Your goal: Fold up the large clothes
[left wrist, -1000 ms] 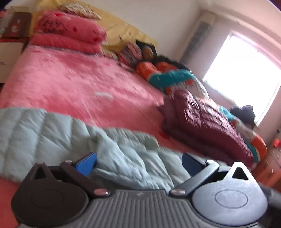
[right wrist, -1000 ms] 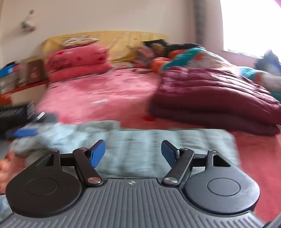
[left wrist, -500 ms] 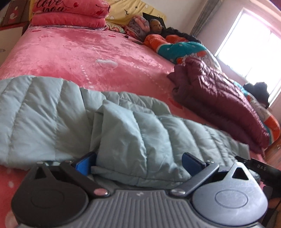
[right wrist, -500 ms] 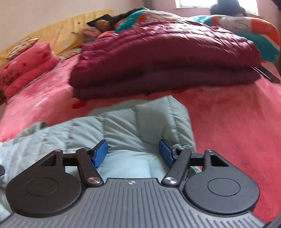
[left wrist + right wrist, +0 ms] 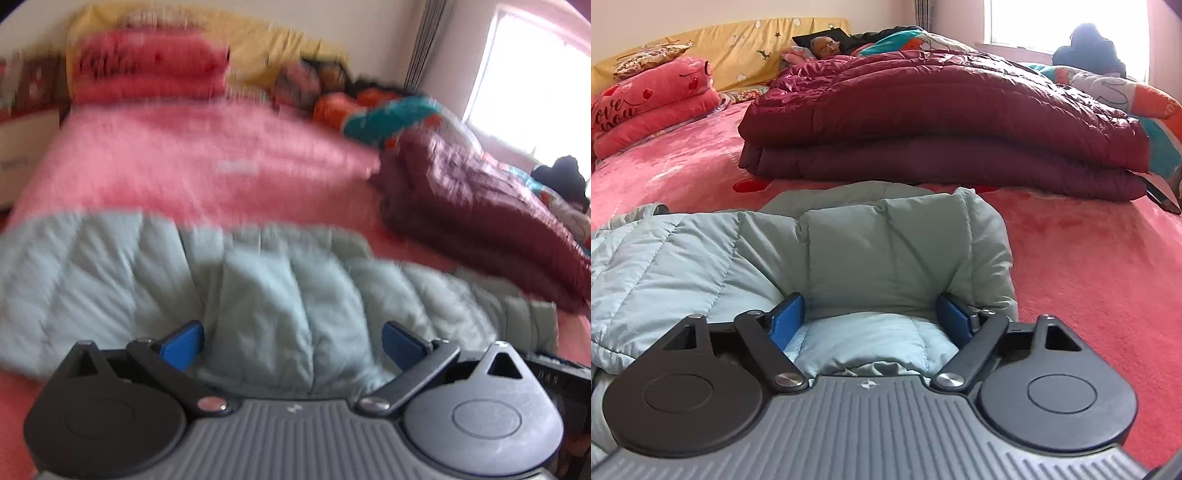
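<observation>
Pink fuzzy bedspread (image 5: 1089,258) covers pretty much the whole bed, with a yellow headboard cover (image 5: 746,48) along the upper left of the right wrist view. Count so far: two pink pillows (image 5: 653,107) stacked at the far left, one maroon puffer coat (image 5: 942,129) folded in a thick pile across the upper middle, and one colourful teal and orange quilt (image 5: 1126,96) at the upper right by the window. The one that matters, a pale green quilted jacket (image 5: 879,251), lies on the bed low in the frame, its folded end bunched up right in front of the right claw (image 5: 870,321). That claw's jaws are opening, with jacket fabric sitting between the two blue pads (image 5: 786,321) but not squeezed. In the blurry left wrist view, the left claw (image 5: 291,345) is spread wide and released too, hovering over the same jacket, which stretches across the lower half of the frame.
</observation>
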Tool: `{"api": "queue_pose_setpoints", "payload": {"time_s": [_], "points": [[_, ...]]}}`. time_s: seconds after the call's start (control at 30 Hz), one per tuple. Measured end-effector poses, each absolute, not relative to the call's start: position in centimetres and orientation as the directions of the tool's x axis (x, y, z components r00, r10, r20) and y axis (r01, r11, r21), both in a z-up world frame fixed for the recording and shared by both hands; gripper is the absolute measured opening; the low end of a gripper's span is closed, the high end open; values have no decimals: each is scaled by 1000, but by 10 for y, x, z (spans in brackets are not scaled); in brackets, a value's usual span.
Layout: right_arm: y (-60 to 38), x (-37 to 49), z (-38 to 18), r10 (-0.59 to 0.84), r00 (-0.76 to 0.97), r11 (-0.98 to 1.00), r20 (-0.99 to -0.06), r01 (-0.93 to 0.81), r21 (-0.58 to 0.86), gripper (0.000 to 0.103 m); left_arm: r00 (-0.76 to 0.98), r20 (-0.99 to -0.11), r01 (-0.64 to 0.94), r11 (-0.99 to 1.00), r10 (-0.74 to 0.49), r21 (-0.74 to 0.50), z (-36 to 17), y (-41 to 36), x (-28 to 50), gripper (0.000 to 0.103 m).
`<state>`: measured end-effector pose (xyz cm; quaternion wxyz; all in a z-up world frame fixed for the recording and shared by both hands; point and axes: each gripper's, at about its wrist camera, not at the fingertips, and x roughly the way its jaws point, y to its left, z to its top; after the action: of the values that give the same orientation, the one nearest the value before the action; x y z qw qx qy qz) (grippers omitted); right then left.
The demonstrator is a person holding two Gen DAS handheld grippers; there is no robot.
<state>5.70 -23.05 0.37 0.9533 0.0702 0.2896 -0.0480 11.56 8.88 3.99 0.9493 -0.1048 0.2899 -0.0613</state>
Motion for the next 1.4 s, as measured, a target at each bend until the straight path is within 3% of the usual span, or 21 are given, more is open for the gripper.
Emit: {"api": "queue_pose_setpoints", "payload": {"time_s": [0.13, 0.2, 0.33, 0.6, 0.83, 1.17, 1.4], "points": [[-230, 51, 9, -61, 837, 983, -543, 143, 111, 101, 892, -412, 97, 969, -187, -229, 54, 91, 103, 102], [-227, 43, 18, -78, 860, 983, -504, 151, 107, 103, 887, -396, 133, 952, -238, -275, 55, 91, 107, 102], [-211, 33, 38, -94, 897, 990, -432, 130, 55, 103, 856, -433, 129, 927, -283, -352, 45, 93, 120, 102], [-189, 59, 28, 14, 857, 997, -516, 24, 67, 103, 777, -571, 78, 941, -265, -330, 20, 88, 140, 102], [-185, 72, 6, -5, 825, 1000, -566, 21, 22, 103, 774, -591, 98, 965, -227, -243, 10, 77, 140, 102], [-179, 71, -5, -30, 831, 999, -555, 32, -6, 103, 784, -594, 102, 981, -180, -163, 0, 64, 146, 103], [-175, 69, -4, -37, 831, 999, -555, 37, -11, 103, 795, -576, 92, 976, -192, -198, 10, 70, 139, 102]]}}
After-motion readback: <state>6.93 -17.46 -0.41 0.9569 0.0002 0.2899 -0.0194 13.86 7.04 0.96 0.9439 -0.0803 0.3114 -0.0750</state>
